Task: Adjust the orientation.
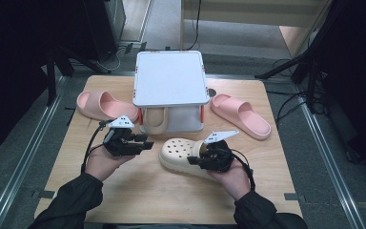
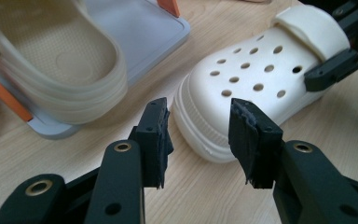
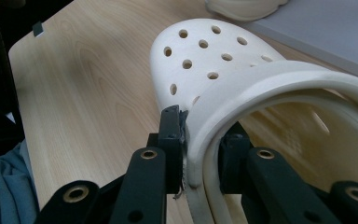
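From the high view, I have the cream clog (image 1: 183, 151) lying on the table (image 1: 138, 191) just near of the grey shoe rack (image 1: 170, 78). A second cream clog (image 1: 156, 120) already sits on the rack's lower shelf. My right gripper (image 1: 201, 161) is at the free clog's heel end. My left gripper (image 1: 143, 143) hangs just left of its toe, touching nothing that I can make out. Two pink slides (image 1: 106, 106) (image 1: 240, 115) lie either side of the rack. If I swing the clog in carelessly, I judge its toe could knock the rack's front edge or bump the one already shelved.

In the left gripper view, my jaws stand partly apart, nothing between them, with the clog's toe (image 2: 242, 88) just beyond the tips. The risk I see here is a pinch too shallow on that rounded toe, so the pads (image 2: 247, 140) slide off it.

In the right gripper view, my jaws hold the heel strap (image 3: 223, 116) and rim, one outside, one inside. The strap looks soft and swivels, so I judge the shoe could droop or twist round that single hold once lifted and come in crooked at the shelf.
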